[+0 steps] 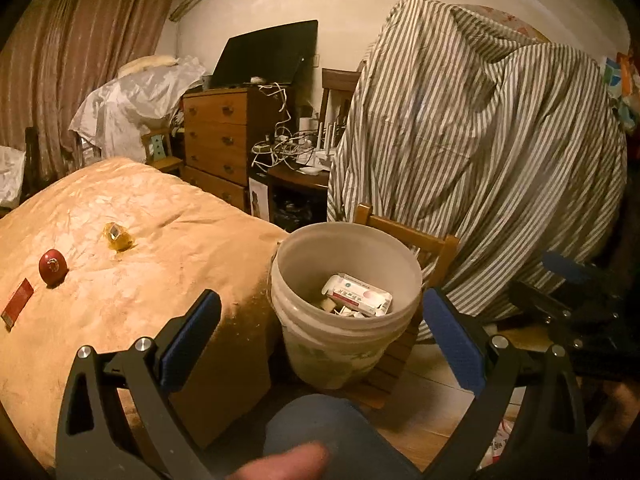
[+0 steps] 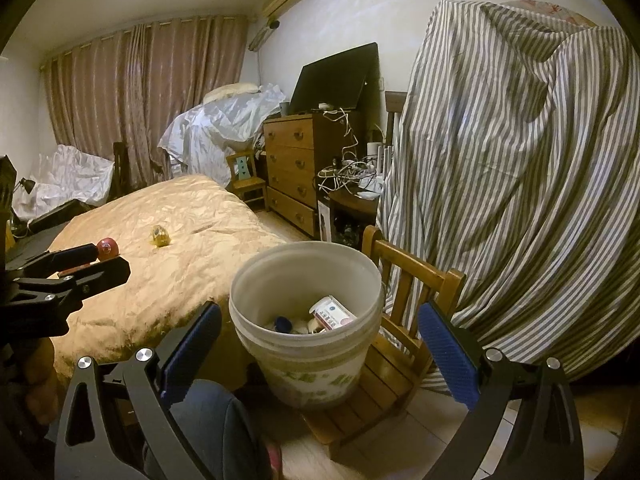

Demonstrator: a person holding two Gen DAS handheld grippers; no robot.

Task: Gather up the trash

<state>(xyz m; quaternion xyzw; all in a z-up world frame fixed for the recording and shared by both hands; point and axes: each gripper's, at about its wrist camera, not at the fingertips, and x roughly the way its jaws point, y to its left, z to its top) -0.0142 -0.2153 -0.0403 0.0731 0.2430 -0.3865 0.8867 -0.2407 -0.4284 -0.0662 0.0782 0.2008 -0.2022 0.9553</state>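
Beside bed, white bucket (image 1: 346, 308) on small wooden chair (image 2: 404, 344) already holds packets, scraps. Left on bed cover (image 1: 168, 256): red ball (image 1: 52, 266), yellow wrapper (image 1: 117, 236), red card (image 1: 17, 308). Left gripper (image 1: 320, 328), right gripper (image 2: 320, 332) both wide, empty, near bucket. Bed edge touching bucket's left; striped sheet (image 2: 520, 184) crowds right; open room above bed.

White bucket (image 1: 346, 312) upright, wrappers (image 1: 357, 295) inside

The left gripper (image 1: 320, 332) hangs with jaws spread wide above a white bucket (image 1: 345, 312) holding a tissue pack (image 1: 357, 295) (other scraps beneath). On the bed (image 1: 160, 264) lie a red ball (image 1: 52, 266), a yellow wrapper (image 1: 117, 236) and a red card (image 1: 17, 307).
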